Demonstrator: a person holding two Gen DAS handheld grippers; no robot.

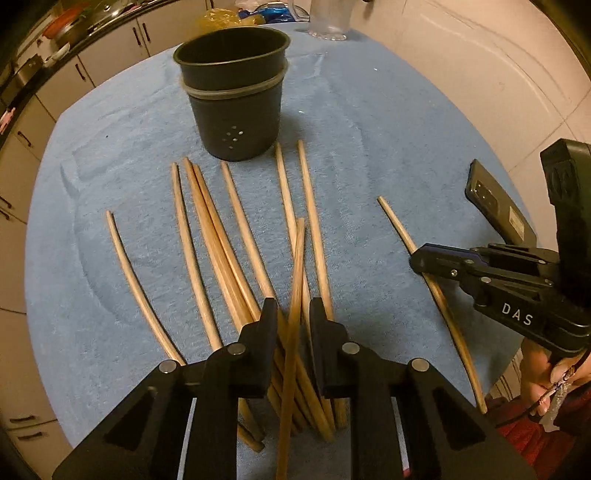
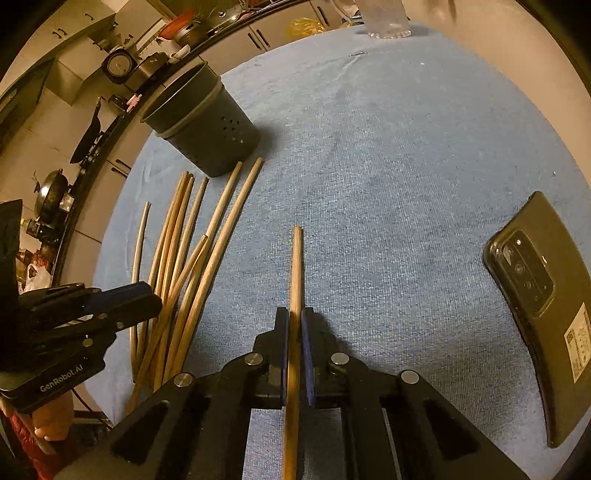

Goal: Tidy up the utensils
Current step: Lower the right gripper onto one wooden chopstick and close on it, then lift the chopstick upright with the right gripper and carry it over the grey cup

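Several wooden chopsticks (image 1: 207, 240) lie side by side on a blue towel (image 1: 369, 147), in front of an upright dark holder cup (image 1: 236, 110). My left gripper (image 1: 293, 314) points down over the pile. One chopstick (image 1: 297, 277) runs between its narrowly parted jaws, slanting across the others, with a slit showing on each side. My right gripper (image 2: 295, 314) is shut on a single chopstick (image 2: 296, 266) that lies apart to the right and points forward over the towel. From the right wrist view, the left gripper (image 2: 151, 299) sits over the pile (image 2: 177, 236) and the cup (image 2: 207, 129) is at upper left.
A black phone (image 2: 535, 295) lies face down on the towel's right side (image 1: 498, 206). A clear glass vessel (image 2: 384, 22) stands at the far edge. Kitchen cabinets and a stove with pots line the left. A hand (image 1: 539, 380) grips the right tool.
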